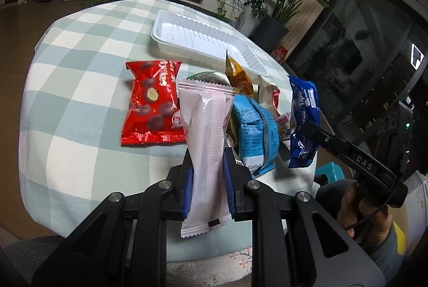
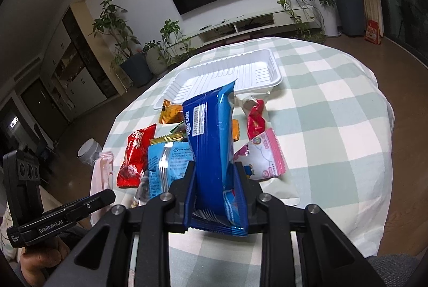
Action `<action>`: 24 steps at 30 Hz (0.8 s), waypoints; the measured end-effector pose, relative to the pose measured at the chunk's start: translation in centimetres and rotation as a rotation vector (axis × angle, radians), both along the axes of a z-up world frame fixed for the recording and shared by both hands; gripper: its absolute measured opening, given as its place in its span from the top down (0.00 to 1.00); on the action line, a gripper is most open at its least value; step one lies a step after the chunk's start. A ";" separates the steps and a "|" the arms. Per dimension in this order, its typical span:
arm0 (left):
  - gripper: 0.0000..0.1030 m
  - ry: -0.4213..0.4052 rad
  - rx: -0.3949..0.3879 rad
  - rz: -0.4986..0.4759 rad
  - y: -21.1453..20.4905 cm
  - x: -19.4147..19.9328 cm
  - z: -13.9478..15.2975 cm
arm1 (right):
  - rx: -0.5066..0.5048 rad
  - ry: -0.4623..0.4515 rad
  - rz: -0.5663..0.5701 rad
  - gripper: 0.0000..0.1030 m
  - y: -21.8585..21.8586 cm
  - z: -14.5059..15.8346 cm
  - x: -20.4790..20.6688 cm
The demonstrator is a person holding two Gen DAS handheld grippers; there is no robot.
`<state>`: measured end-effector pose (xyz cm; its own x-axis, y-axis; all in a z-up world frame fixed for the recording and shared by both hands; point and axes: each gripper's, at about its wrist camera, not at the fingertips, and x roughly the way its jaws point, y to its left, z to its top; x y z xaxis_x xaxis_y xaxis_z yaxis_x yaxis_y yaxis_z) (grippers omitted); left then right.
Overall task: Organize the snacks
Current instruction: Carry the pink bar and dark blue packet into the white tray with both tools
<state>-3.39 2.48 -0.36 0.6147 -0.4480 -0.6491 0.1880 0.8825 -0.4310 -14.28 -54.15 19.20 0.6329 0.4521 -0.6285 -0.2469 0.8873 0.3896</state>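
My left gripper is shut on a long pale pink packet, which stands up between the blue pads above the table. My right gripper is shut on a dark blue cake packet, also lifted clear of the cloth; the same packet shows at the right in the left wrist view. A white ribbed tray lies empty at the far side. On the cloth between lie a red chocolate bag, a light blue packet, an orange packet and a pink-edged packet.
The round table wears a green and white checked cloth. A red and white wrapped snack lies by the tray. A clear bottle shows past the table's left edge. Potted plants and a wall television stand behind.
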 end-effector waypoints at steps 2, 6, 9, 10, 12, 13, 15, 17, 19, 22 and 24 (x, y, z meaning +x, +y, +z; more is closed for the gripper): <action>0.82 -0.010 0.003 0.007 0.4 0.0 0.5 | 0.005 -0.002 -0.005 0.72 -0.1 0.0 0.0; 0.82 -0.019 -0.015 0.027 1.8 0.2 1.2 | 0.025 0.001 -0.020 0.72 -0.6 0.2 0.2; 0.82 -0.028 -0.033 0.037 2.8 0.9 1.9 | 0.038 -0.002 -0.035 0.72 -1.2 0.6 0.5; 0.82 -0.032 -0.042 0.040 3.1 1.1 2.3 | 0.043 -0.004 -0.041 0.72 -1.4 0.7 0.6; 0.82 -0.046 -0.049 0.041 3.6 1.7 3.3 | 0.050 -0.011 -0.068 0.72 -2.2 1.3 1.0; 0.82 -0.060 -0.039 0.038 3.7 2.2 4.1 | 0.060 -0.011 -0.081 0.72 -2.7 1.6 1.3; 0.82 -0.082 -0.027 0.027 3.7 3.2 5.4 | 0.085 -0.009 -0.119 0.72 -4.0 2.2 2.2; 0.82 -0.098 -0.015 0.013 3.6 4.8 6.6 | 0.106 -0.004 -0.162 0.72 -5.4 2.7 3.5; 0.82 -0.108 -0.006 0.001 3.3 6.5 7.5 | 0.113 -0.002 -0.183 0.72 -6.1 3.2 4.7; 0.82 -0.126 0.009 -0.017 2.7 9.7 9.0 | 0.105 -0.018 -0.186 0.72 -6.2 4.2 7.0; 0.82 -0.130 0.026 -0.021 2.2 12.2 9.9 | 0.098 -0.031 -0.178 0.72 -5.9 5.0 8.8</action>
